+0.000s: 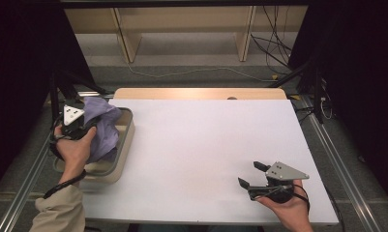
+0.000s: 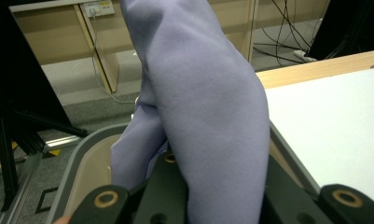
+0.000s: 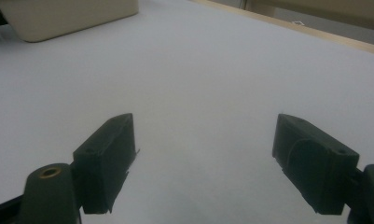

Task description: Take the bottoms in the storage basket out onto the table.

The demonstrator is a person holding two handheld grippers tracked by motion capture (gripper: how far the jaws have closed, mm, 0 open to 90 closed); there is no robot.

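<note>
A lavender cloth (image 1: 103, 126) hangs bunched over the beige tub (image 1: 127, 136) at the table's left edge. My left gripper (image 1: 87, 126) is shut on the lavender cloth (image 2: 208, 116), which rises between its jaws and drapes down into the tub (image 2: 79, 163). My right gripper (image 1: 252, 175) rests low over the white table near the front right. Its jaws stand wide apart with nothing between them, and its fingertips (image 3: 107, 161) hover just above the table surface (image 3: 198, 93).
The white tabletop (image 1: 201, 145) spreads between the two hands. A wooden strip (image 1: 201, 93) edges its far side. Wooden shelving (image 1: 182, 29) and loose cables (image 1: 274, 43) lie on the floor beyond. Metal rails (image 1: 341, 174) run along both table sides.
</note>
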